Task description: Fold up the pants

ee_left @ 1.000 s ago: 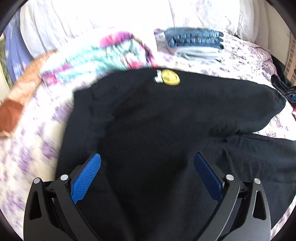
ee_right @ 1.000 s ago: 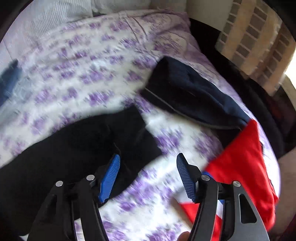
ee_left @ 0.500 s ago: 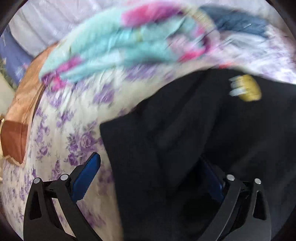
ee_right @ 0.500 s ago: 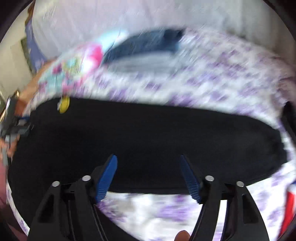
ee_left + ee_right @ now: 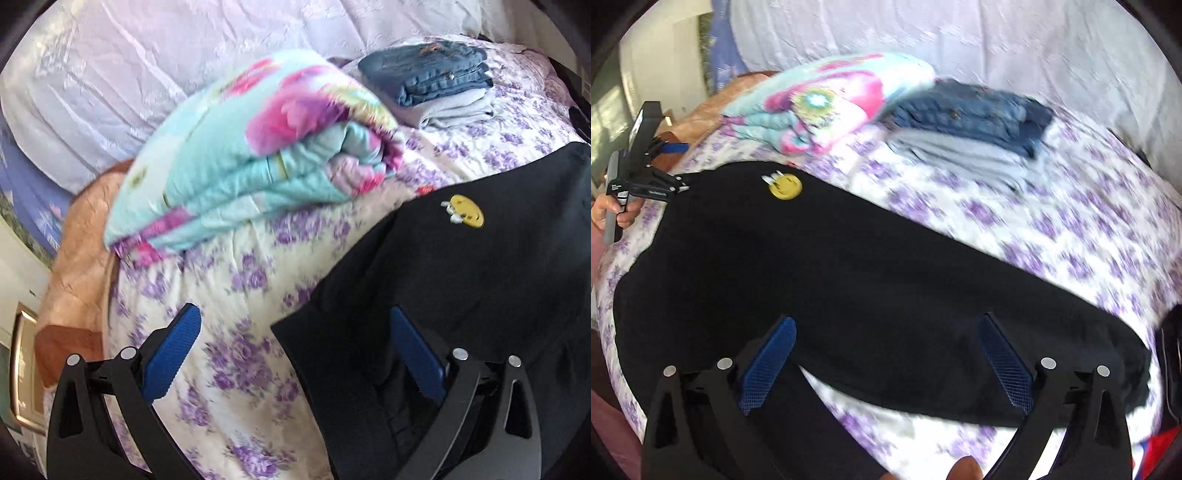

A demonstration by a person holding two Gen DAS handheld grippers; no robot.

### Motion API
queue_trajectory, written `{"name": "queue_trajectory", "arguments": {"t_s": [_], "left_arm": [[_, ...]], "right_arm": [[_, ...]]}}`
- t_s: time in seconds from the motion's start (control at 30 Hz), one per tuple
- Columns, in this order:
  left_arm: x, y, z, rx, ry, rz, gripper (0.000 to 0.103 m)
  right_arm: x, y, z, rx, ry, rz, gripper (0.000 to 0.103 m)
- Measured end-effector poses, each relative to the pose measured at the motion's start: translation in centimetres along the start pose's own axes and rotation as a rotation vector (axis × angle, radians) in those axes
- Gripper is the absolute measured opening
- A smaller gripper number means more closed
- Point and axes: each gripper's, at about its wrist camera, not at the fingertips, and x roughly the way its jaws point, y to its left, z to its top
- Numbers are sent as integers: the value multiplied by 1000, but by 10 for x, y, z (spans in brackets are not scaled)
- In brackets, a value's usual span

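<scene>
Black pants lie folded across the flowered bed, mid-frame. The right gripper is opening its fingers above them, gripping nothing. The left gripper, fingers released, straddles the pants' lower-left edge.

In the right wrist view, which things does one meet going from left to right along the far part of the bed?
Left gripper held in a hand → folded turquoise-and-pink floral quilt → folded blue jeans stacked on folded grey cloth.

Black gripper frames, blue ribbed pads, silver screws.
</scene>
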Motion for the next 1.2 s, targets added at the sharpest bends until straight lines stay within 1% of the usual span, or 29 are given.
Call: {"name": "queue_trajectory", "arguments": {"t_s": [0.07,0.1,0.13,0.17,0.2,0.23,0.3,0.4,0.47,0.6,0.63,0.67,0.7,0.73,0.77,0.8,0.83,0.97,1.03,1.07,1.1,1.2], "left_arm": [[-8,4,0,-13,-13,-10,99],[-11,9,1,-24,-17,-21,99],[-15,14,2,-33,-22,-16,99],[-18,19,5,-39,-26,-5,99],[-18,23,9,-46,-28,4,99],[-16,25,13,-50,-30,-5,99],[-13,26,21,-30,-28,-69,99],[-3,17,31,46,-18,-204,99],[5,9,36,84,-10,-245,99],[36,-3,44,154,35,-288,99],[43,-4,44,164,45,-299,97],[50,-5,45,172,54,-312,90],[58,-5,46,185,67,-330,82],[66,-5,47,197,85,-350,68],[73,-5,48,201,101,-374,57],[81,-3,49,196,119,-411,53],[89,-1,50,190,135,-442,48],[104,6,50,187,163,-536,48],[108,7,50,200,187,-615,48],[110,6,50,206,204,-654,48],[113,4,50,217,225,-684,49],[119,-5,49,266,270,-714,50]], "right_arm": [[6,16,5,-70,33,-2,100],[6,22,6,-96,34,-14,100],[6,28,10,-122,28,-17,100],[7,32,14,-127,33,-7,100],[10,34,20,-123,57,18,100],[12,36,26,-113,74,39,100],[20,35,42,-90,95,108,100],[32,38,56,-118,108,136,100],[43,40,65,-172,125,133,100],[67,34,80,-235,154,153,100],[73,30,83,-230,158,162,100],[81,23,88,-224,161,178,99],[87,17,92,-222,158,180,97],[94,11,95,-222,159,182,92],[103,3,98,-222,173,189,82],[112,-4,100,-221,186,195,76],[119,-11,102,-222,198,203,74],[138,-28,105,-235,216,240,73],[145,-34,107,-232,229,279,73],[151,-35,108,-237,250,300,73],[155,-36,107,-249,263,306,73],[168,-34,105,-286,312,320,73]]}}
